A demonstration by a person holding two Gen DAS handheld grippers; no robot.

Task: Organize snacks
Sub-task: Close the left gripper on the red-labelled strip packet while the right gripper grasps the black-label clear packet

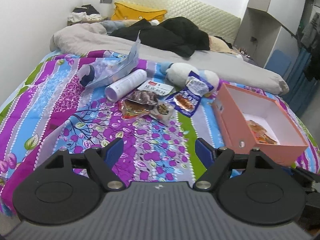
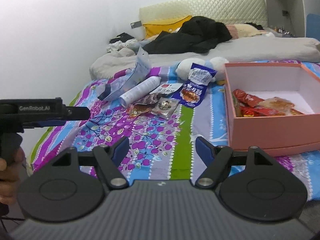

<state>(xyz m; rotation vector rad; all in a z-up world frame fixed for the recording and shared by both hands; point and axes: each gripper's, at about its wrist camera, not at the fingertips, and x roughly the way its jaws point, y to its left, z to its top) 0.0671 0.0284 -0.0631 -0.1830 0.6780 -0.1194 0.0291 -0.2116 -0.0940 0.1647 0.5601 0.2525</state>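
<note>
Several snack packets (image 1: 152, 102) lie ahead of both empty, spread grippers, left gripper (image 1: 159, 152) nearer; the box (image 2: 276, 138) sits beside the right gripper (image 2: 162, 150).

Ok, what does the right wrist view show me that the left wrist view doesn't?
Only the right wrist view shows the left gripper from the side, the hand holding it, and the red packets low inside the pink box.

Only the left wrist view shows the grey cabinet and hanging clothes beyond the bed.

Both show the blue snack pouch, the white spray can, the brown snack packets, the plush toy and an orange packet in the box. Both grippers' fingers stand open and empty.
</note>
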